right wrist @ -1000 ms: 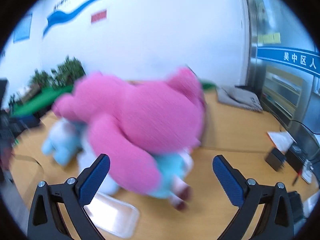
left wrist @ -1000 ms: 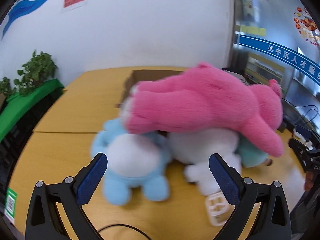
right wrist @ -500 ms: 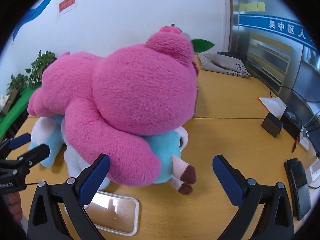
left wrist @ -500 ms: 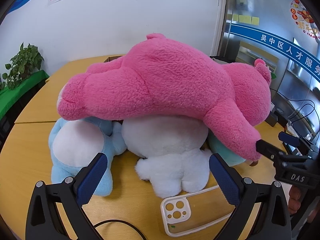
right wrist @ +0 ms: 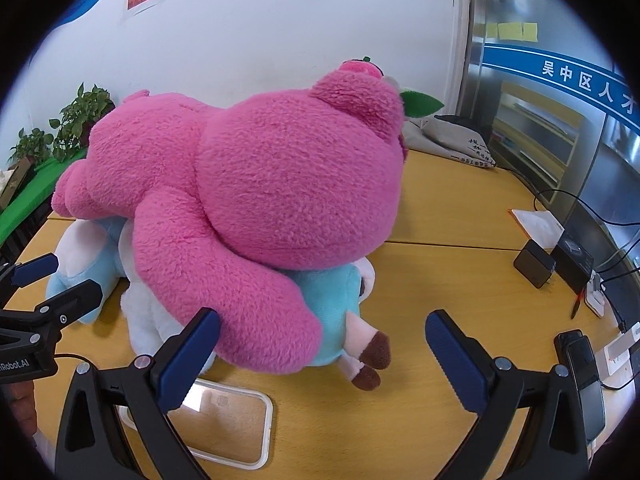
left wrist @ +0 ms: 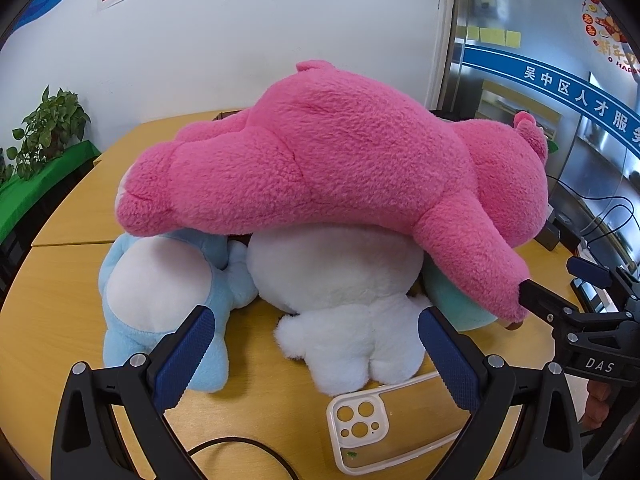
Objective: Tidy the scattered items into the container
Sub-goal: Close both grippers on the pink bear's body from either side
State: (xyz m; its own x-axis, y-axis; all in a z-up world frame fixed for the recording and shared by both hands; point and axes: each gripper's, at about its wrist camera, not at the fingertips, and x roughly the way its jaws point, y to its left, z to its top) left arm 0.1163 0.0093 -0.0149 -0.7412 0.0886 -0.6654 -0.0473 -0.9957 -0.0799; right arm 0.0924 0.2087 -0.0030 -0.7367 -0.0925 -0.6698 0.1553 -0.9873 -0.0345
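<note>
A big pink plush bear (left wrist: 340, 160) lies across a light blue plush (left wrist: 160, 292), a white plush (left wrist: 344, 300) and a teal plush (right wrist: 328, 300) on the wooden table (left wrist: 72, 320). A clear phone case (left wrist: 380, 424) lies in front of them, also in the right wrist view (right wrist: 224, 420). A cardboard box is mostly hidden behind the bear. My left gripper (left wrist: 316, 348) is open and empty, just short of the white plush. My right gripper (right wrist: 324, 352) is open and empty by the bear's arm and the teal plush.
Potted plants (left wrist: 48, 132) and a green ledge stand at the left. A grey bag (right wrist: 452, 140), black adapters (right wrist: 536, 268), phones (right wrist: 584, 384) and cables lie on the table's right side. A white wall is behind.
Both grippers have swung in and steadied in front of the plush pile. The views are sharp now and the pile fills more of each. The jaws stayed open.
</note>
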